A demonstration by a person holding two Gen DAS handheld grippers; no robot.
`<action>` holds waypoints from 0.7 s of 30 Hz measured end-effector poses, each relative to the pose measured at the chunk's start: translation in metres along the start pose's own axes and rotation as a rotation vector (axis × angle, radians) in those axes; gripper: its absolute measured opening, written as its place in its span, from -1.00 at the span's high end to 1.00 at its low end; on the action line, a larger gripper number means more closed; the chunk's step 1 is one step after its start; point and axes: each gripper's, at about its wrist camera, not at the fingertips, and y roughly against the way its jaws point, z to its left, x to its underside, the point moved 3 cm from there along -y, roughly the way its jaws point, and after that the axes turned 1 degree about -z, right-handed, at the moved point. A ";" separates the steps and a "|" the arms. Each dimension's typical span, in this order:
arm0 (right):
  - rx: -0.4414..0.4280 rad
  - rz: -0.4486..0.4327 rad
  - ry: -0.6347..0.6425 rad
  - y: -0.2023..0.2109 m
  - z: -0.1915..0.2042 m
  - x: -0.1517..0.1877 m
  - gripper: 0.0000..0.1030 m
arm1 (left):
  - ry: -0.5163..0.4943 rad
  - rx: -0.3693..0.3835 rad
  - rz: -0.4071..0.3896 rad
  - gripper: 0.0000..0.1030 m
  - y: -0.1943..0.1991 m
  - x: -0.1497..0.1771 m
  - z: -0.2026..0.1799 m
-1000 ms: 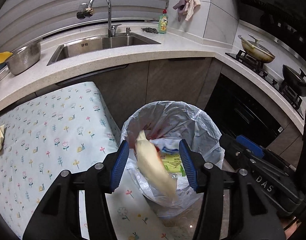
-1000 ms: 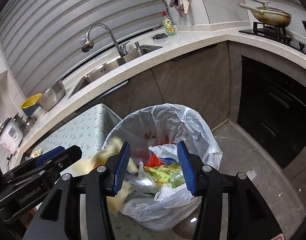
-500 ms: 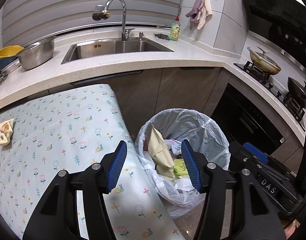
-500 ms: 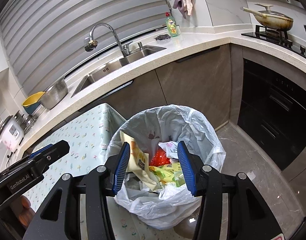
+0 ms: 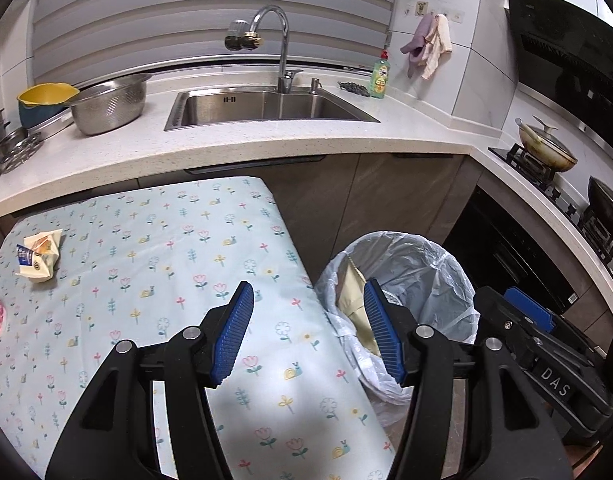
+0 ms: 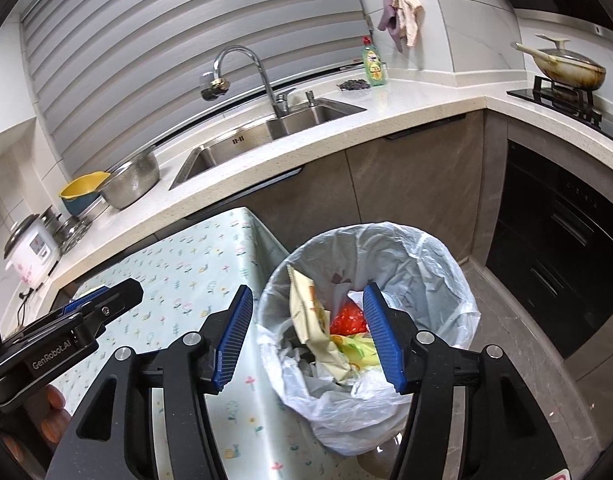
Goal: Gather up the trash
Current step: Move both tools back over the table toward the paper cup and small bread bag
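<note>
Trash wrapper [image 6: 312,320]: in lined bin [image 6: 446,264], long axis leaning upright.
Left tool [image 5: 308,334]: over the floral counter [image 5: 146,240] edge, jaws wide, empty.
Right tool [image 6: 308,338]: above bin, wide, empty.
Carton [image 5: 38,256]: far left on counter.

One bin [image 6: 446,264], one crumpled wrapper [image 5: 38,256] on one table [image 5: 178,240]; in the bin perhaps four pieces of trash [image 6: 310,320].

Bright even light, sharp, fisheye-warped edges

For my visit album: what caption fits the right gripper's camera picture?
Open right gripper above a lined trash bin holding a beige wrapper and red scrap.
</note>
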 end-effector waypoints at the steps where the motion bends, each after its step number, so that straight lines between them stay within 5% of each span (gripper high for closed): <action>1: -0.003 0.001 0.008 0.000 0.006 0.000 -0.10 | 0.006 -0.005 -0.003 -0.14 0.002 0.000 0.004; 21: -0.092 0.023 0.143 -0.009 0.120 0.012 -0.24 | 0.141 -0.161 -0.070 -0.61 0.053 0.008 0.122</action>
